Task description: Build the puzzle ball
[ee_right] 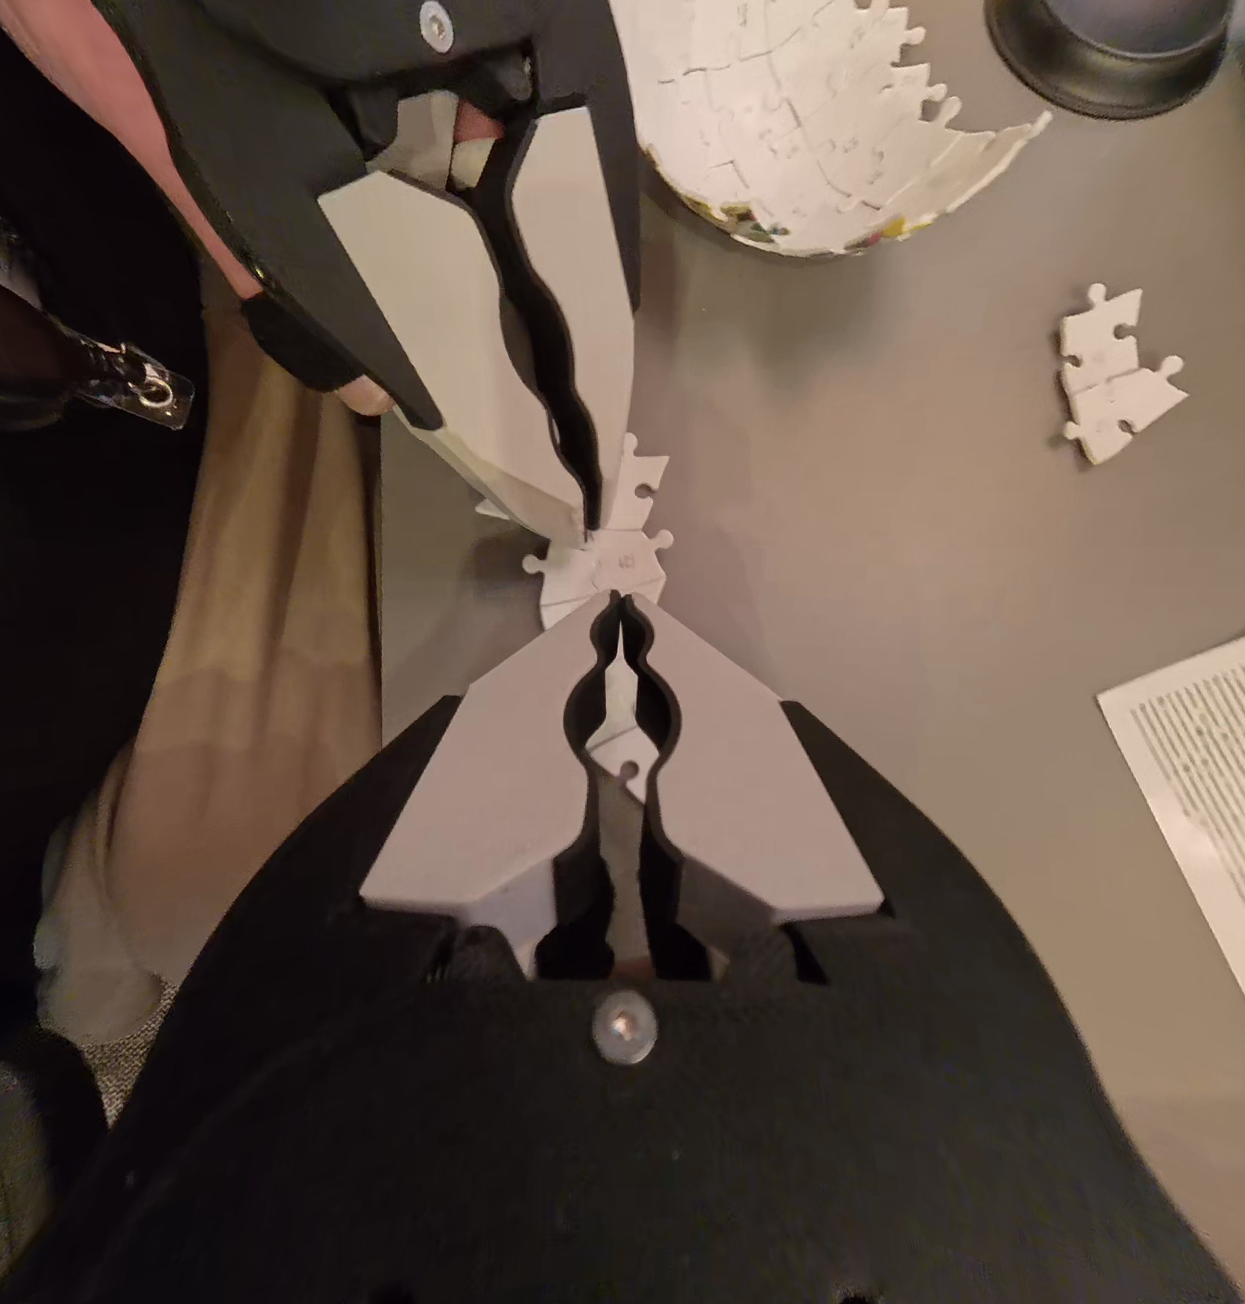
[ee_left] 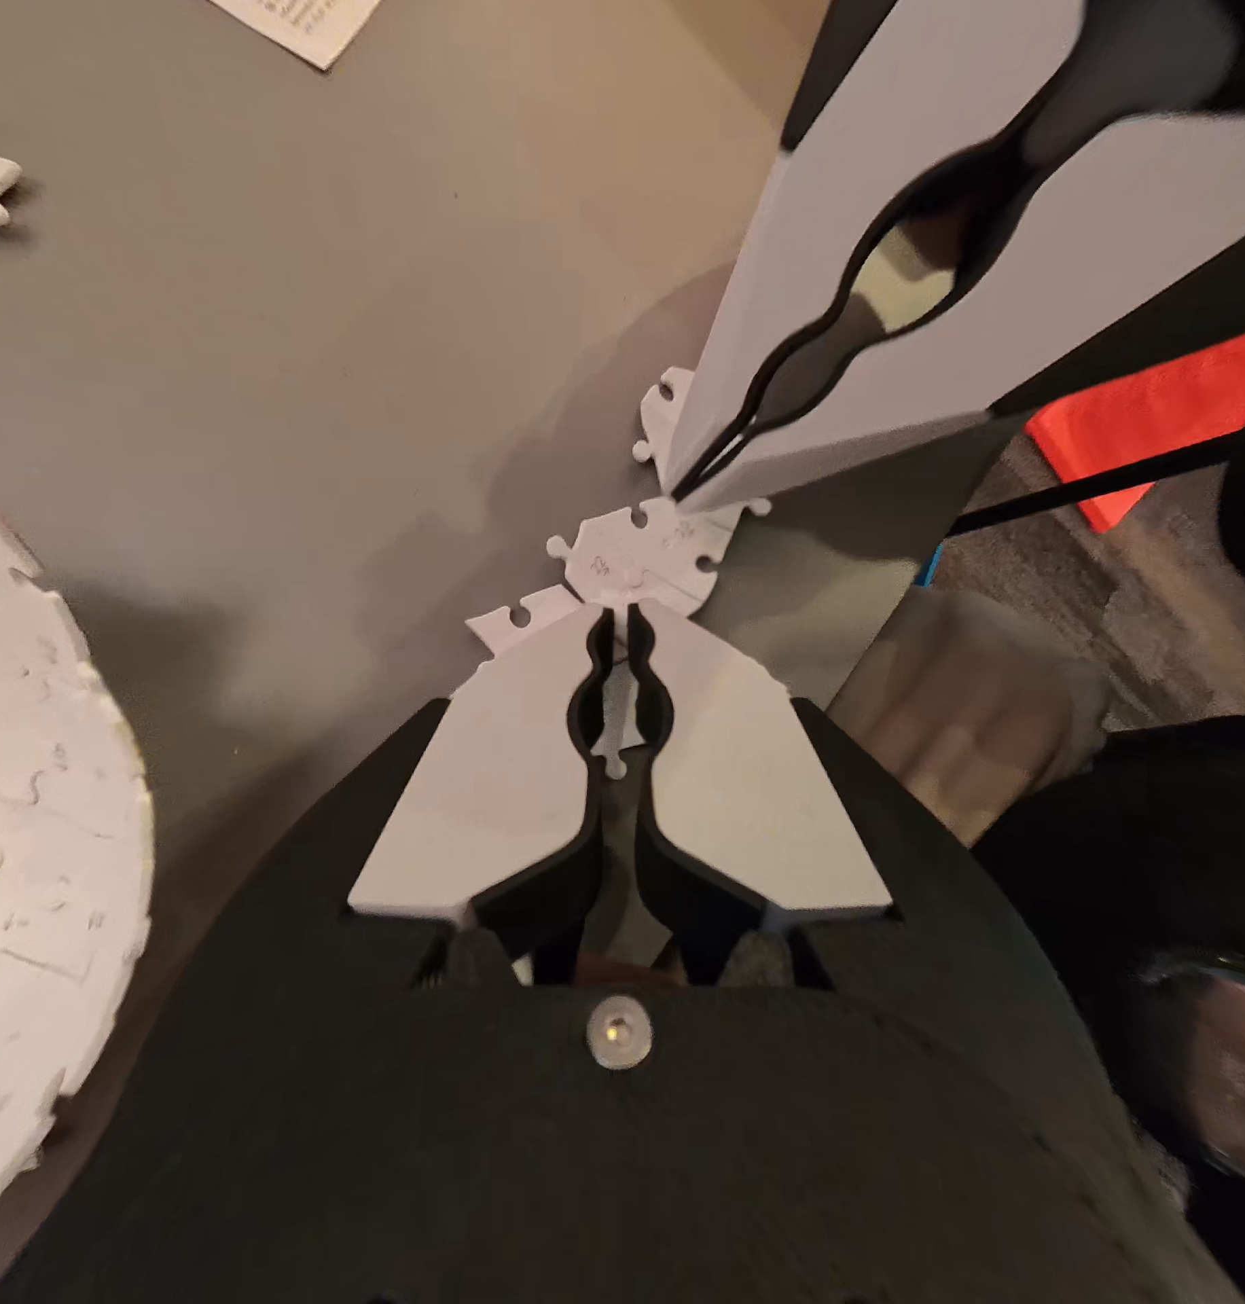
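Above the grey table (ee_right: 887, 536), near its edge, we hold a small strip of joined white puzzle pieces (ee_left: 630, 564) between our two tools. Our left gripper (ee_left: 621, 621) has its jaws pressed together on the near end of the strip, and a tabbed piece shows through the gap between its black pads. Our right gripper (ee_right: 619, 600) is likewise clamped on the opposite end, with another piece visible behind its pads; in the left wrist view it (ee_left: 679, 497) reaches in from the upper right, its tips pinched on the strip's far edge. Whether the strip touches the table we cannot tell. Off to one side sits the half-built puzzle ball (ee_right: 803, 127), an open white shell with a jagged rim, resting on the table. Near it lies a loose cluster of joined pieces (ee_right: 1113, 374), well apart from the grippers. A printed sheet (ee_right: 1198, 811) lies at the table's edge, and a black round base (ee_right: 1106, 56) stands beside the shell.
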`<state>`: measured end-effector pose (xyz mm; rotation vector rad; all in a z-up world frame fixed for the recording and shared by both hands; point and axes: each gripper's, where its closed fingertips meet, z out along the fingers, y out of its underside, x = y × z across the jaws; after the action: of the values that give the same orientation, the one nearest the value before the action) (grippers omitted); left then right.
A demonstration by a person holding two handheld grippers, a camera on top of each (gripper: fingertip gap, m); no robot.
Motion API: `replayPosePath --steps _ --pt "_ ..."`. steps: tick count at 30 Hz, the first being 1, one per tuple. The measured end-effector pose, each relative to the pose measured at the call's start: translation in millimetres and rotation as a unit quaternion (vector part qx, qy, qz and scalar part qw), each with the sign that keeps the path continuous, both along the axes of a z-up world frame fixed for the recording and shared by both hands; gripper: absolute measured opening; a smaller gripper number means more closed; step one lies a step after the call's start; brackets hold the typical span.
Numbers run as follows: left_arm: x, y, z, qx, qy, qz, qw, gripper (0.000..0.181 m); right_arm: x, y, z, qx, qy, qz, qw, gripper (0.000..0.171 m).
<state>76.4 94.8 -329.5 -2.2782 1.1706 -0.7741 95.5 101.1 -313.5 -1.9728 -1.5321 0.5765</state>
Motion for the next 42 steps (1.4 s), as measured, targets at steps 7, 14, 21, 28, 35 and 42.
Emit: replayPosePath --steps 7,14,21,28,35,42 --pt "-2.6 1.1 -5.2 0.065 0.060 -0.031 0.996 0.000 19.5 4.2 4.1 0.008 0.001 -0.031 1.000 0.000" --pt "-2.7 0.5 -5.9 0.101 0.114 -0.063 0.986 0.001 51.0 16.0 10.2 0.005 -0.003 -0.107 0.994 0.004" --pt "-2.4 0.6 -5.7 0.117 0.129 -0.069 0.982 0.000 54.3 2.4 -3.2 -0.026 0.004 -0.121 0.992 0.012" --pt "-1.5 1.0 -5.5 0.105 0.126 -0.061 0.985 0.000 8.8 -9.1 -18.5 0.017 -0.021 -0.032 0.999 0.000" --pt "-1.2 1.1 -5.4 0.101 0.122 -0.058 0.986 0.000 5.2 -9.5 -19.8 -0.036 -0.023 -0.027 0.999 0.000" --pt "5.6 1.3 1.7 0.110 0.089 -0.060 0.988 0.000 6.0 -8.8 -19.3 -0.022 -0.024 -0.028 0.999 0.000"
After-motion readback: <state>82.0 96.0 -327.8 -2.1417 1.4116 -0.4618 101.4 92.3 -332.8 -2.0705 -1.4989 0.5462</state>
